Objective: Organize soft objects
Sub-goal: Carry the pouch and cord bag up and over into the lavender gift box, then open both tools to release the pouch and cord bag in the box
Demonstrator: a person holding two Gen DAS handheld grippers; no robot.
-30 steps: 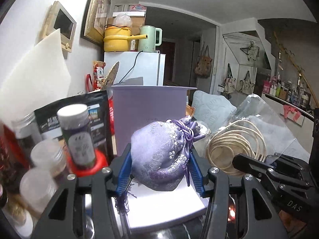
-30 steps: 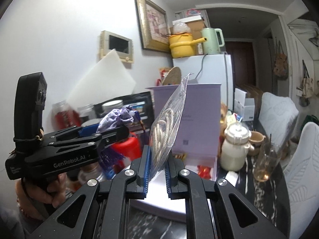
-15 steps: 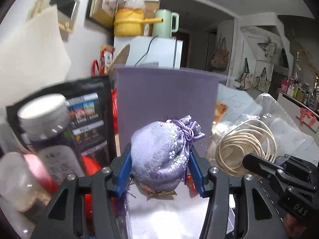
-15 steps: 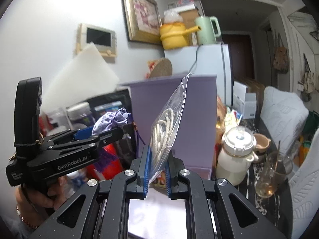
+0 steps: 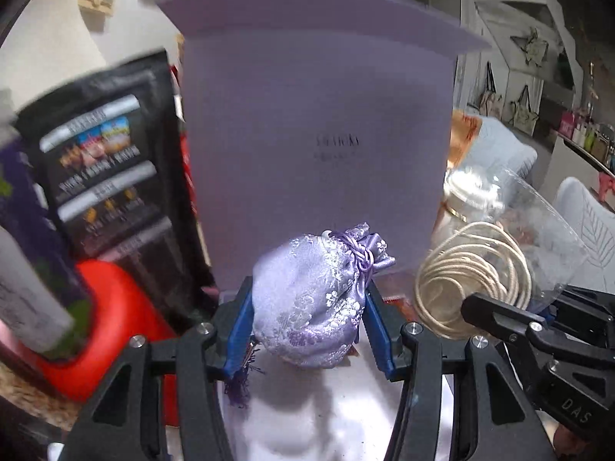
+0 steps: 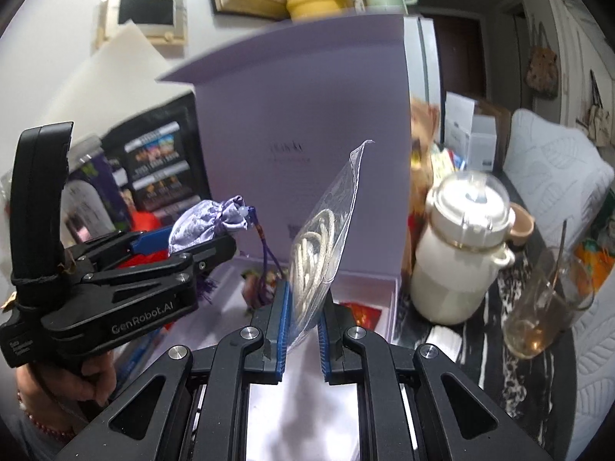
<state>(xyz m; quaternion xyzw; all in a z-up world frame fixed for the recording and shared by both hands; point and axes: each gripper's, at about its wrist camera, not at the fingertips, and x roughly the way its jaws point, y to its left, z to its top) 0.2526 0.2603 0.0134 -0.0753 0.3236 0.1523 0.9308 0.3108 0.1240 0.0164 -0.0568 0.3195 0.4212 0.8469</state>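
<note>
Right now the left gripper is clamped on a lilac pouch, its blue pads pressing the brocade from both sides, with the tied neck of the pouch tipped to the upper right and a purple tassel hanging under the left pad. The pouch hangs over the near part of an open lilac box, whose lid stands upright just behind it and fills the middle of the left wrist view. Seen from the right wrist, the same gripper comes in from the left, a hand gripping its handle, and the pouch sticks up between its fingers while the cord and tassel dangle toward the box floor. The right gripper is pinched shut on the lower edge of a clear bag holding a coil of cream rope; the bag stands upright above the box's open tray, to the right of the pouch. In the left wrist view the bag and rope sit just right of the pouch. Left of the box stands a black packet with a red lid near it. Right of the box sit a white bottle and a glass with a spoon on the dark table.
</note>
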